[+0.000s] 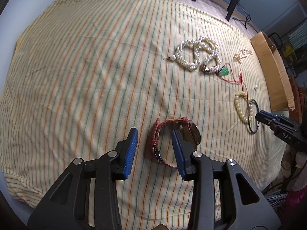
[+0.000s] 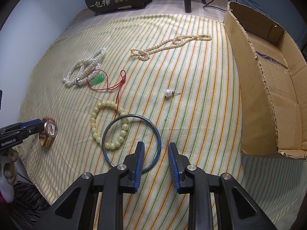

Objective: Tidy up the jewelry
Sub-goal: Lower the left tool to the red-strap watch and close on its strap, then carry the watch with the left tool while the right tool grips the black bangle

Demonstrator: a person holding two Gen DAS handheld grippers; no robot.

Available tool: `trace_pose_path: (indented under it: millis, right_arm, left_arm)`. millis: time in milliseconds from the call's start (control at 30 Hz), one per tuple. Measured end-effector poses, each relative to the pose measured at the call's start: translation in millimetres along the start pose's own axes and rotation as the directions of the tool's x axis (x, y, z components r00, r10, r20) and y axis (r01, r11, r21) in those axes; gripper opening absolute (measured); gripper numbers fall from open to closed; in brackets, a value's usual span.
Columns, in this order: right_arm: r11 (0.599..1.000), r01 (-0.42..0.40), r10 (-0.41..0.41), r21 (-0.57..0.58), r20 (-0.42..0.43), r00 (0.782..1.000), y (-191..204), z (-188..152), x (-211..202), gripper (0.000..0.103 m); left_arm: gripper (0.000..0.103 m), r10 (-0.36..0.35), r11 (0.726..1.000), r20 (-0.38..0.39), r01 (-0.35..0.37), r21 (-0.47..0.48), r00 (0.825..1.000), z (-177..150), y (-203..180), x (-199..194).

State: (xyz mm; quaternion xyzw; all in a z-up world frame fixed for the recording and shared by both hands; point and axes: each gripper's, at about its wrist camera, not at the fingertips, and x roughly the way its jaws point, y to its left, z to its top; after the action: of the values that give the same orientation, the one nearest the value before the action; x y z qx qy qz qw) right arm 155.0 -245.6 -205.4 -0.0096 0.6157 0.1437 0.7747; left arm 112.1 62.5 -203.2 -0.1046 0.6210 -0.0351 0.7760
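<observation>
Straddling the strap of the red watch (image 1: 173, 140), the left gripper (image 1: 154, 151) stood released: one blue pad sat outside the band on bare cloth, the other had dipped inside the loop next to the case, and neither pressed on the leather. The watch lay on its side on the striped cloth (image 1: 86, 76), its loop open toward the camera, so the strap ran across the gap between the pads; a squeeze from there would probably pinch one wall of the band only.

Further right lay the white pearl necklace (image 2: 84, 65), the green pendant on its red cord (image 2: 98, 79), the cream bead bracelet (image 2: 109, 126) and the blue bangle (image 2: 132, 143), the last two overlapping.

The right gripper (image 2: 156, 167) was also released, its jaws apart with the near arc of the bangle passing between them, one pad inside the ring and one outside, not visibly clamped. The thin rim ran crosswise to the pads, a fair line for a pinch.

The cardboard box (image 2: 255, 88), likely the destination, stood at the far right, just beside the right gripper and well apart from the left one, with a lone pearl earring (image 2: 168, 92) between.
</observation>
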Motion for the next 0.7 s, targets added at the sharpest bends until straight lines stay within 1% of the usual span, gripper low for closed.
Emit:
trace_pose_path:
  millis: [67, 133, 200, 267, 300, 400, 600, 700]
  right_arm:
    - [1.0, 0.006, -0.006, -0.007, -0.001, 1.0, 0.9, 0.4, 1.4, 0.024]
    - [1.0, 0.009, -0.009, -0.011, 0.0, 1.0, 1.2, 1.1, 3.0, 0.02]
    - [1.0, 0.002, -0.002, -0.01, 0.002, 1.0, -0.1, 1.7, 3.7, 0.011]
    - [1.0, -0.019, 0.019, 0.004, 0.007, 1.0, -3.2, 2.8, 3.6, 0.004]
    - [0.999, -0.034, 0.034, 0.017, 0.01, 0.999, -5.7, 2.8, 3.1, 0.002]
    - [0.996, -0.076, 0.075, 0.049, 0.019, 0.997, -11.5, 3.3, 1.6, 0.001]
    - [0.993, -0.105, 0.101, 0.063, 0.057, 0.993, -9.1, 2.0, -10.0, 0.001]
    - [0.987, -0.141, 0.135, 0.079, 0.08, 0.988, -9.6, 0.8, -18.8, 0.001]
  left_arm:
    - [0.027, 0.011, 1.0, -0.013, -0.011, 0.015, 1.0, -0.9, -4.5, 6.5]
    - [0.022, 0.034, 0.999, -0.012, -0.034, 0.033, 0.999, -1.8, -8.4, 12.3]
    - [0.017, 0.056, 0.997, -0.002, -0.055, 0.049, 0.998, -1.9, -12.3, 16.4]
    - [0.008, 0.054, 0.998, 0.004, -0.054, 0.04, 0.999, -0.6, -11.8, 15.7]
    - [0.008, 0.039, 0.999, 0.005, -0.039, 0.03, 0.999, 0.5, -11.1, 14.5]
    - [0.008, 0.031, 0.999, 0.021, -0.032, 0.031, 0.999, 0.3, -13.6, 11.7]
    - [0.008, 0.022, 0.997, 0.063, -0.026, 0.068, 0.998, -3.2, -28.9, 1.0]
    - [0.008, 0.015, 0.998, 0.083, -0.02, 0.064, 0.996, -3.6, -31.3, -5.3]
